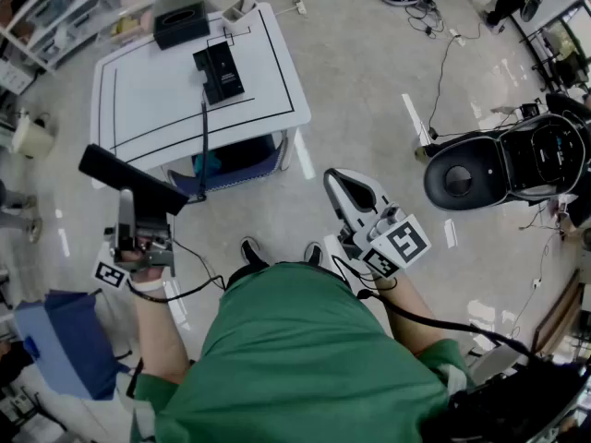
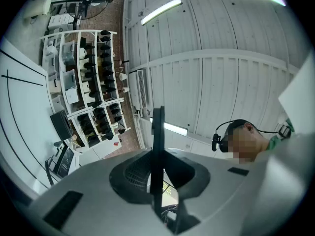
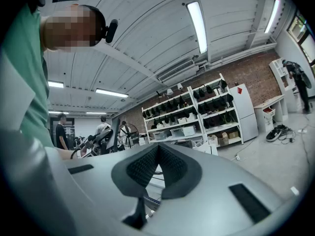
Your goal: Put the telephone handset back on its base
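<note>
Left gripper (image 2: 158,183): jaws clamped on black handset (image 1: 129,179). Right gripper (image 3: 157,149): jaws together, empty. Base (image 1: 219,71) on counter (image 1: 157,109).

At the upper left of the head view, a white table (image 1: 148,90) is marked with thin black lines. The telephone base (image 1: 219,70) there is black, as is the handset (image 1: 129,181) at the left. The right gripper (image 1: 340,185) is coloured white and grey, with black-and-white square patterns. A green shirt (image 1: 295,358) is shown at the bottom and a blue bag (image 1: 60,344) at the lower left.
</note>
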`<state>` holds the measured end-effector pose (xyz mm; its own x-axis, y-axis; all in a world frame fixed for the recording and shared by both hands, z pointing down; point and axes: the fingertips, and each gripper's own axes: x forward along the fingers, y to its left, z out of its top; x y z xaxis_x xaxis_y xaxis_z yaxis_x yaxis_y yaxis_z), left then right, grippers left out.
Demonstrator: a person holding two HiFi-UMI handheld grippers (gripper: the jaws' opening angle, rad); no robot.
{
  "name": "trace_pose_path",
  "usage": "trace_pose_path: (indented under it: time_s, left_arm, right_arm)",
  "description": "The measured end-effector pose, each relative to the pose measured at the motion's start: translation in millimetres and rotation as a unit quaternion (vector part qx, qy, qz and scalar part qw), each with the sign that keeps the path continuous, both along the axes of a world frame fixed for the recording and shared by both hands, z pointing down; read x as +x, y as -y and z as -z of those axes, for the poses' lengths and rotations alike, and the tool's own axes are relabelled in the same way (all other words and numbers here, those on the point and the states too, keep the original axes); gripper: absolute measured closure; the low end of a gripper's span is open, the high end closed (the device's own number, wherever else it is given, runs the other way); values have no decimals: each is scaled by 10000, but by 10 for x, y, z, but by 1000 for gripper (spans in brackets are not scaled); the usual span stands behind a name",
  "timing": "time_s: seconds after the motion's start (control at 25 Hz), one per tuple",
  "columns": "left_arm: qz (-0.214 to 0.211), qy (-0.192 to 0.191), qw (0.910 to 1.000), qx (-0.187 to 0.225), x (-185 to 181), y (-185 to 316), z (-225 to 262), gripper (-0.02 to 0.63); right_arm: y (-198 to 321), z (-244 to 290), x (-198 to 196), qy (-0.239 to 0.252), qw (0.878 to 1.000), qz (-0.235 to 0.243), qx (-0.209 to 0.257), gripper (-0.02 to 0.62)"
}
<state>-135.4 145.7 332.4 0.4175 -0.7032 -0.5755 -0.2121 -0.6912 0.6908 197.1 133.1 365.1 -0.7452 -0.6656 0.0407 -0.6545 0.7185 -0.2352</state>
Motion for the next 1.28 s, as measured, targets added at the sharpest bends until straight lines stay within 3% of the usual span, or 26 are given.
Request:
trace_pose_path:
  time_s: [0.28,0.6,0.8,1.08,1.28]
  left_arm:
    - [-59,-22,9999,-90,27,60,-42,525]
    - [-94,76,9998,-180,-178,128,-71,525]
    - [-322,278,9988,-247,-251,324,-166,525]
    - [-757,511,9937,-646,-528,622,-364,525]
    - [-933,502,9906,-861,-550,851,-630,525]
  right_arm:
    - [-1,-69,-52,-87,9999,-1,-135,584]
    - [73,-47,-245,13,9997,-97,-219,584]
    - [158,-33,-394,-1,9995,-244,-190,584]
    - [58,-41,-835,-147,9975,-591,-359,583]
    - [52,-147,-890,-306,9957,-735,-477,584]
